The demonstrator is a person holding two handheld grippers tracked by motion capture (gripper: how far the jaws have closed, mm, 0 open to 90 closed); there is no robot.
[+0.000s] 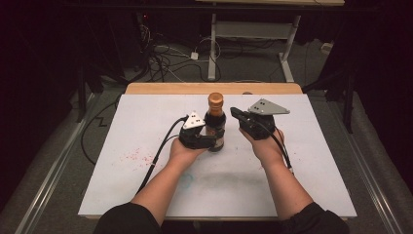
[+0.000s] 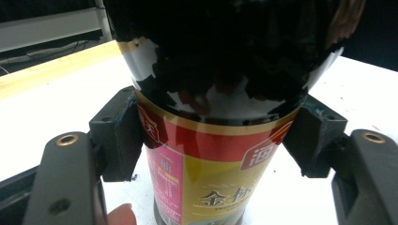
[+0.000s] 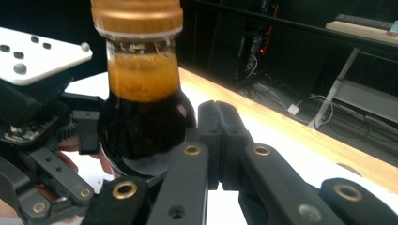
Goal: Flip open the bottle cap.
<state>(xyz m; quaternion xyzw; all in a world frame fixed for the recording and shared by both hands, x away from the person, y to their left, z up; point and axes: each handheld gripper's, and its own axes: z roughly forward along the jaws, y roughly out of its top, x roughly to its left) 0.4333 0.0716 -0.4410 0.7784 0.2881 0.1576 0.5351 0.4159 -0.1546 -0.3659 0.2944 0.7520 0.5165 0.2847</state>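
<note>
While the bottle [image 1: 215,122] stands upright near the middle of the white board [image 1: 146,185], the left gripper [image 1: 207,141] holds it low down, with one black pad pressed on each side of the label. From the left gripper view, the bottle [image 2: 220,140] sits right between the two jaws, and its red and yellow label touches both pads [image 2: 117,136]. Its glass is dark, with brown sauce inside, and an orange cap [image 1: 215,99] sits on top. Foam shows in the neck just under the cap [image 3: 136,18] in the right gripper view. The right gripper [image 1: 234,113] is just to the right of the bottle, close to its upper half but not touching it. Its two jaws are pressed flat together with nothing between them, and in its own view the closed tips [image 3: 218,112] sit just beside the round dark shoulder of the bottle [image 3: 145,122]. A grey plate [image 1: 268,107] rides on top of this gripper. Both hands come from the near side of the bottle. A few red specks [image 1: 134,157] lie on the board, well to the left of the bottle. A wooden edge [image 1: 170,88] runs along the far side of the board, behind the bottle.
</note>
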